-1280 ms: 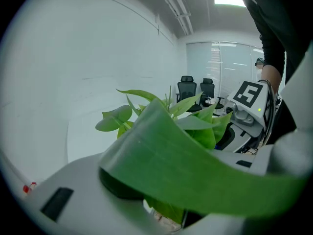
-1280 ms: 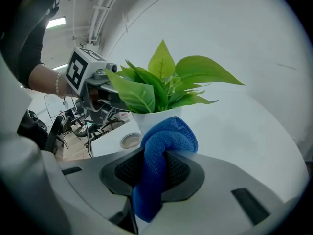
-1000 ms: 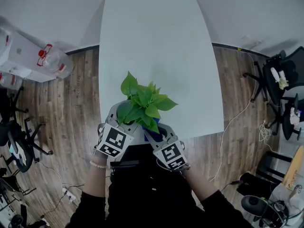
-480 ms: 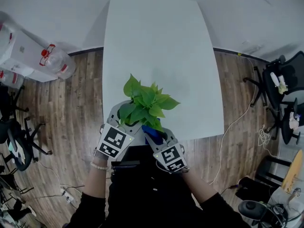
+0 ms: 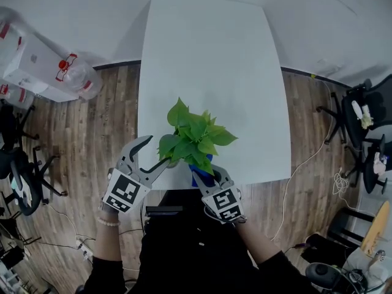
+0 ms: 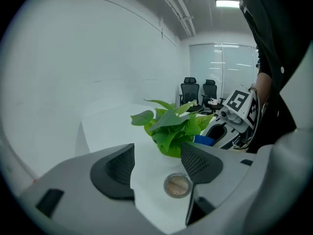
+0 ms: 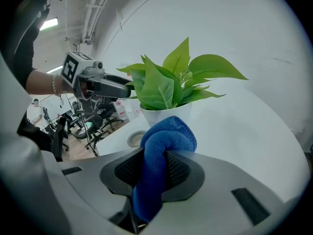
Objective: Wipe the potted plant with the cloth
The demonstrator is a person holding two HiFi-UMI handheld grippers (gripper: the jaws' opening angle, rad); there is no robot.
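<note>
Two grippers flank the potted plant, which stands close to the near edge of the white surface, within easy reach of both hands.

The right gripper is clenched on the blue cloth. The cloth is bunched into a thick fold that bulges out past the fingers. Held this way, the soft loop would probably meet the plant first and keep the hard fingers off the leaves. Seen from this gripper, the white pot sits straight ahead, just beyond the fold, with the leaves spreading above it. Whether the cloth already touches the pot I cannot tell.

The left gripper is released. Its fingers have just been opening and now stand wide apart with nothing between them. Only the bare surface and a round cap set into it show through the gap. The plant is not within the gap. It lies ahead of the fingers and off to their right, near but apart. In the head view this gripper sits beside the plant's left side, partly over the surface's edge. My guess is that the left hand is kept free and open so it can steady the pot or support a leaf while the right does the wiping.
</note>
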